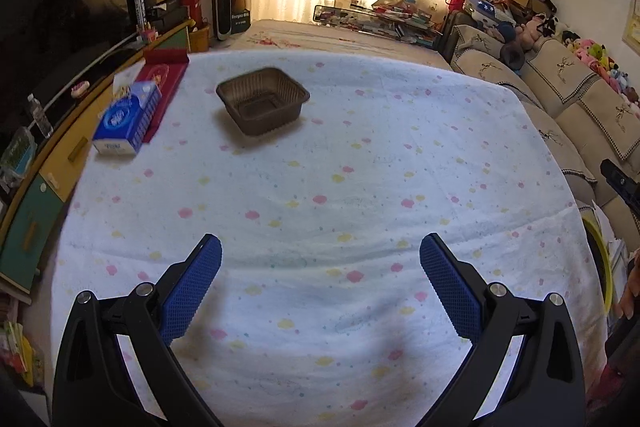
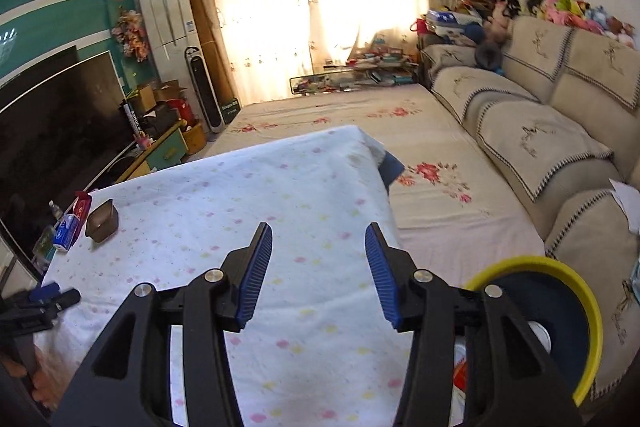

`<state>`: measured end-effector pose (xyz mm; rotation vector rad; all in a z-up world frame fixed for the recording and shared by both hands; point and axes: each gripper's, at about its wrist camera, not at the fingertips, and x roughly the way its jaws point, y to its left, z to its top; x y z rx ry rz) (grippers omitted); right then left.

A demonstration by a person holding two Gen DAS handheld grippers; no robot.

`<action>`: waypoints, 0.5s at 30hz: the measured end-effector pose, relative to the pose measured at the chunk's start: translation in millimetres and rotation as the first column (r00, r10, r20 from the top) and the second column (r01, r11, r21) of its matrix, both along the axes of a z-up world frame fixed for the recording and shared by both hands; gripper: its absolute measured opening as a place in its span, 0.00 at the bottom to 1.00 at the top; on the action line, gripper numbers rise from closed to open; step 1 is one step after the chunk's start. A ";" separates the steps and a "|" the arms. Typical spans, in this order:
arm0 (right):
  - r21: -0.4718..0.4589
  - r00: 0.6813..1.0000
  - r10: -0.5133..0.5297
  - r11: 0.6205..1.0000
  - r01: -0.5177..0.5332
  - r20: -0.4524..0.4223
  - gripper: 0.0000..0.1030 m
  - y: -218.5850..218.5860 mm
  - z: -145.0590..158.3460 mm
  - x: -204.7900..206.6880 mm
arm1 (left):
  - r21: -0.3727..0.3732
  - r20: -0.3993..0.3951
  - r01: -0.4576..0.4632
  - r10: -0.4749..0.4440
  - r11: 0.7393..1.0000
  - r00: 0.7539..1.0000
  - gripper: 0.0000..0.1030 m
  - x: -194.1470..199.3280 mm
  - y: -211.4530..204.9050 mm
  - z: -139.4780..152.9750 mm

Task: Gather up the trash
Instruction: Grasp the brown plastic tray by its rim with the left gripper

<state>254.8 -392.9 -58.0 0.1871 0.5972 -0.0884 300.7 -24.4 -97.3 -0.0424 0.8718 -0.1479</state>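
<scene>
Leftmost, a blue tissue pack [image 1: 124, 121] sits near the table's [image 1: 360, 187] edge, with a brown plastic tray [image 1: 264, 99] just beside it on the spotted cloth. Both the left gripper [image 1: 320, 279] and right gripper [image 2: 318, 275] gape empty. A yellow-rimmed bin [image 2: 560, 315] stands rightmost.
</scene>
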 end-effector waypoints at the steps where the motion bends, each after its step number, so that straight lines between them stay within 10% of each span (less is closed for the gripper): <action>1: -0.008 1.000 0.003 1.000 -0.003 -0.001 0.45 2.7 -1.0 2.8 | 0.016 0.016 -0.001 0.000 1.000 1.000 0.95 5.0 0.8 6.8; 15: 0.058 0.995 0.071 0.996 -0.067 -0.068 0.48 7.5 -23.0 12.5 | 0.136 -0.020 0.011 -0.008 0.991 1.000 0.78 115.2 -5.8 -2.3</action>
